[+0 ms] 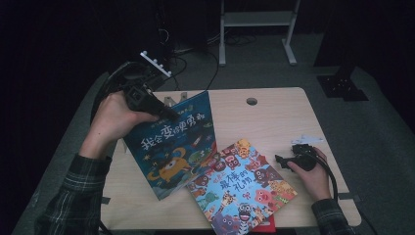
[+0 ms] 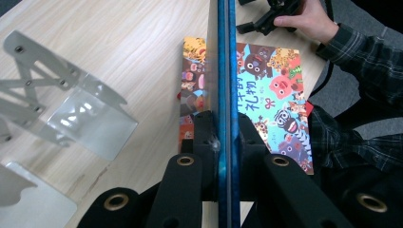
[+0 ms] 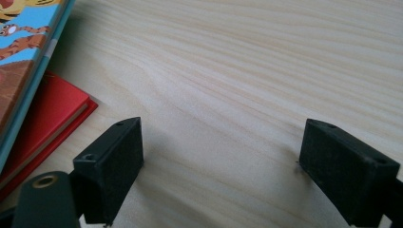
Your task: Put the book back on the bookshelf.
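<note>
A blue picture book [image 1: 173, 142] is tilted up off the table, its lower corner near the front edge. My left gripper [image 1: 169, 113] is shut on its upper edge. In the left gripper view the book's thin blue edge [image 2: 227, 71] runs straight up between the jaws of my left gripper [image 2: 224, 128], which press on both its sides. A colourful animal picture book [image 1: 242, 188] lies flat on a red book [image 1: 266, 226]. My right gripper [image 1: 281, 160] rests low just right of that book. It [image 3: 221, 161] is open over bare wood, beside the red book [image 3: 52, 118].
Metal bookends [image 2: 71, 109] stand on the table's far left, behind the blue book [image 1: 175, 99]. The wooden table [image 1: 274, 117] has a round cable hole [image 1: 251, 101] near its far edge. A person's checked sleeves come in from the front. A white frame stands on the floor beyond.
</note>
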A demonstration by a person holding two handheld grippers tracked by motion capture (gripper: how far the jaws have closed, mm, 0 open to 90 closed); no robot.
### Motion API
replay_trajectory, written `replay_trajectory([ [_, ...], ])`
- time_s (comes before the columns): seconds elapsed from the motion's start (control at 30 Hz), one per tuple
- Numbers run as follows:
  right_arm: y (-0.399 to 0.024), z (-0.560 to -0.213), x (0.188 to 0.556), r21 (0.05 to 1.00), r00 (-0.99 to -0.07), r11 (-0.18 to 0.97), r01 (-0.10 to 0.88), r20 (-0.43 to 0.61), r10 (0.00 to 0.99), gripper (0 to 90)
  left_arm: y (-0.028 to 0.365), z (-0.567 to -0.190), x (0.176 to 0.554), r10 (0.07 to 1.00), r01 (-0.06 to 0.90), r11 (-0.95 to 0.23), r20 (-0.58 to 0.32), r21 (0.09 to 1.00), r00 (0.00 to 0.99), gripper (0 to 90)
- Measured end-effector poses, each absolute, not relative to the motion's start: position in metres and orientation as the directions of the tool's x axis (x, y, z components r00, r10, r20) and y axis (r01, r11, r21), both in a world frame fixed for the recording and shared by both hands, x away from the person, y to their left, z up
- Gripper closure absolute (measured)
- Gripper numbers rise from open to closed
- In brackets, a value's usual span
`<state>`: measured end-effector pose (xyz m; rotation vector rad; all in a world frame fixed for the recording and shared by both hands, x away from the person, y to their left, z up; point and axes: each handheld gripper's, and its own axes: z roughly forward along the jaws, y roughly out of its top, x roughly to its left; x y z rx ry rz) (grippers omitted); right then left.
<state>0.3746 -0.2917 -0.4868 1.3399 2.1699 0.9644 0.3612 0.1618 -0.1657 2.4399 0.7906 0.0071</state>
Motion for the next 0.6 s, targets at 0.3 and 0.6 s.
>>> replay_trajectory([
  [0.3, -0.291, -0.487, 0.374, 0.737, -0.45, 0.296, 0.607, 0.012, 0.893, 13.7, 0.184, -0.163, 0.356, 0.57, 0.567, -0.635, -0.178, 0.525, 0.802, 82.4],
  [0.6, -0.291, -0.487, 0.374, 0.737, -0.449, 0.296, 0.608, 0.012, 0.893, 13.7, 0.211, -0.163, 0.351, 0.602, 0.593, -0.602, -0.183, 0.535, 0.777, 82.4],
])
